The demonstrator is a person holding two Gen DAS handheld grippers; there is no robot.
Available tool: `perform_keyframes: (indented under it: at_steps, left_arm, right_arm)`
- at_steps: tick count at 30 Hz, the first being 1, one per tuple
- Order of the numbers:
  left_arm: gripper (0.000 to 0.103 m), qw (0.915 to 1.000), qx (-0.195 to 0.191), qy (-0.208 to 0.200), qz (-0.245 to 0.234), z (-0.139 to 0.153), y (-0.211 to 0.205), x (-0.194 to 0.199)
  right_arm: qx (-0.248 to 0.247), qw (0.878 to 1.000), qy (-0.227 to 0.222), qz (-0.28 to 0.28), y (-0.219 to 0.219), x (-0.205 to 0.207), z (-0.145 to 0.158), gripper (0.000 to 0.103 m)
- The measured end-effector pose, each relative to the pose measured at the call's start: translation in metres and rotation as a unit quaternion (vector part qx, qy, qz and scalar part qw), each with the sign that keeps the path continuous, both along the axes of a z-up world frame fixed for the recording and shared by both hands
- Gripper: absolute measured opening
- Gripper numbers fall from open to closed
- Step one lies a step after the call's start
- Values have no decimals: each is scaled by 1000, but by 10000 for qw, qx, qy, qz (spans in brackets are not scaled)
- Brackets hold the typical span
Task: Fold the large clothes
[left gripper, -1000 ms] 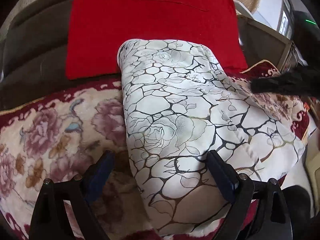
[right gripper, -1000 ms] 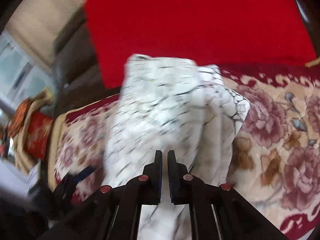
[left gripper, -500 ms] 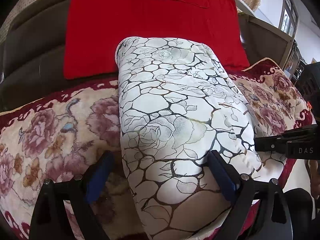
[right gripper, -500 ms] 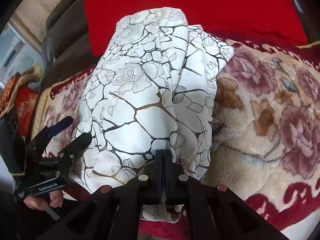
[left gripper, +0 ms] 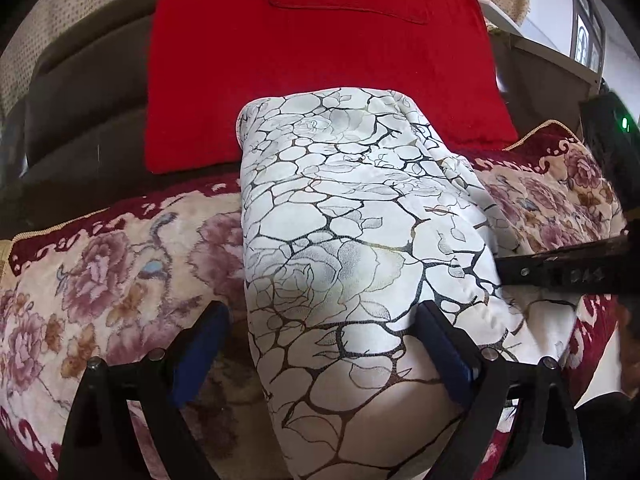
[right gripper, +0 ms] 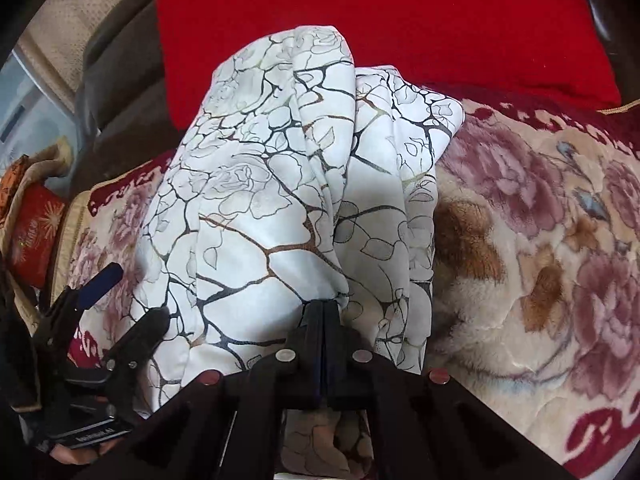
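Observation:
A white cloth with black and gold cracked rose print lies folded lengthways on a floral blanket; it also shows in the right wrist view. My left gripper is open, its blue-padded fingers astride the cloth's near end. My right gripper is shut on a gathered fold of the cloth at its near edge. The right gripper shows at the right in the left wrist view, and the left gripper at the lower left in the right wrist view.
The floral blanket covers a sofa seat. A red cushion leans on the brown sofa back behind the cloth. An orange and red cushion lies at the far left.
My right gripper has brought its held fold over and down onto the cloth, making the pile narrower. My left gripper has stayed open in place.

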State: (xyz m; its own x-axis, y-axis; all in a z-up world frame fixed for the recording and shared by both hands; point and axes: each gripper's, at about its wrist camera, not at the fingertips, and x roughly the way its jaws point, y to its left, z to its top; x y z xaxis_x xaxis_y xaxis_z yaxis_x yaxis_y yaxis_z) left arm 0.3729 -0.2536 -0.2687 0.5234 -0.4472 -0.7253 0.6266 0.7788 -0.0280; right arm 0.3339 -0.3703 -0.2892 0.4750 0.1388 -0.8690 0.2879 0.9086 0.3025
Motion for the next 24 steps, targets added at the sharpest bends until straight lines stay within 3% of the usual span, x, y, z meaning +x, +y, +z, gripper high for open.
perform_keyframes:
  at_steps: [2, 3, 8, 12, 17, 22, 24]
  left_arm:
    - [95, 10000, -17, -18, 17, 3, 2, 0]
    - [95, 10000, -30, -25, 20, 5, 3, -1]
    - [95, 9999, 5, -111, 27, 11, 0, 0]
    - [95, 9998, 81, -197, -2, 13, -6, 0]
    - [95, 9998, 91, -169, -36, 10, -10, 4]
    - [95, 9998, 132, -136, -74, 7, -17, 8]
    - [95, 9998, 111, -104, -93, 6, -18, 9]
  right_arm:
    - [40, 9998, 165, 101, 0, 0, 15, 2]
    - [70, 9998, 171, 124, 0, 2, 24, 7]
    - [-180, 9973, -668, 260, -6, 20, 96, 8]
    - [-460, 9966, -651, 189, -16, 69, 107, 8]
    - [-624, 9967, -482, 176, -23, 142, 85, 8]
    - [-316, 9988, 308, -201, -51, 183, 2, 7]
    - [-251, 9992, 128, -270, -54, 179, -2, 7]
